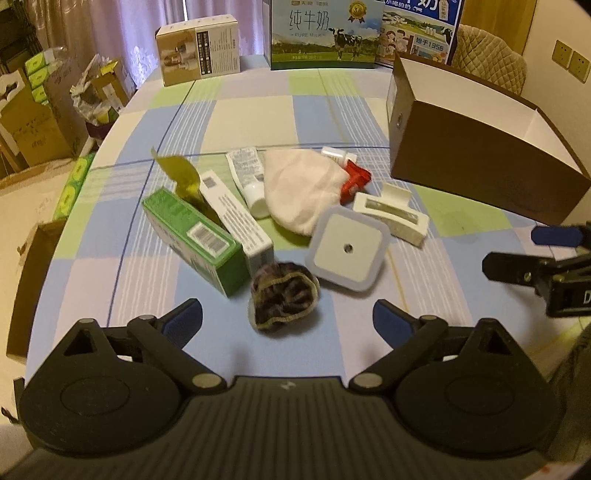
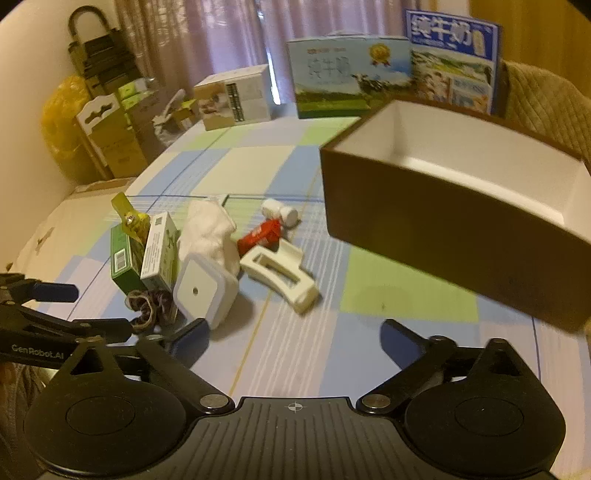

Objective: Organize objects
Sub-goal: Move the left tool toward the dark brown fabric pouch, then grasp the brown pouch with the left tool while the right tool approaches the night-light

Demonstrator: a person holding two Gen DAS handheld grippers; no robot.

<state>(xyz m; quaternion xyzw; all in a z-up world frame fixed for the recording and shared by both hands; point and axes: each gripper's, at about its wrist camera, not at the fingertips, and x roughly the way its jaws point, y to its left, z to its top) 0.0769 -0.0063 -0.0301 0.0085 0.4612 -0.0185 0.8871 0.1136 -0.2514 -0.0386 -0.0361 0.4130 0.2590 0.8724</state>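
A heap of small items lies on the checked tablecloth: a green box [image 1: 195,240], a white box [image 1: 236,218], a tube [image 1: 247,177], a white cloth [image 1: 303,188], a red packet [image 1: 354,181], a white hair claw [image 1: 391,214], a square night light [image 1: 347,249] and a dark scrunchie [image 1: 282,295]. My left gripper [image 1: 286,310] is open just short of the scrunchie, holding nothing. My right gripper [image 2: 293,332] is open and unloaded, near the night light [image 2: 205,291] and hair claw [image 2: 280,273]. An open brown box [image 2: 443,229] with a white inside stands at the right.
Milk cartons [image 1: 325,33] and a beige carton [image 1: 199,50] stand along the table's far edge. A padded chair [image 1: 491,55] is behind the brown box [image 1: 480,166]. Cardboard boxes [image 1: 33,122] crowd the floor beyond the table's left edge.
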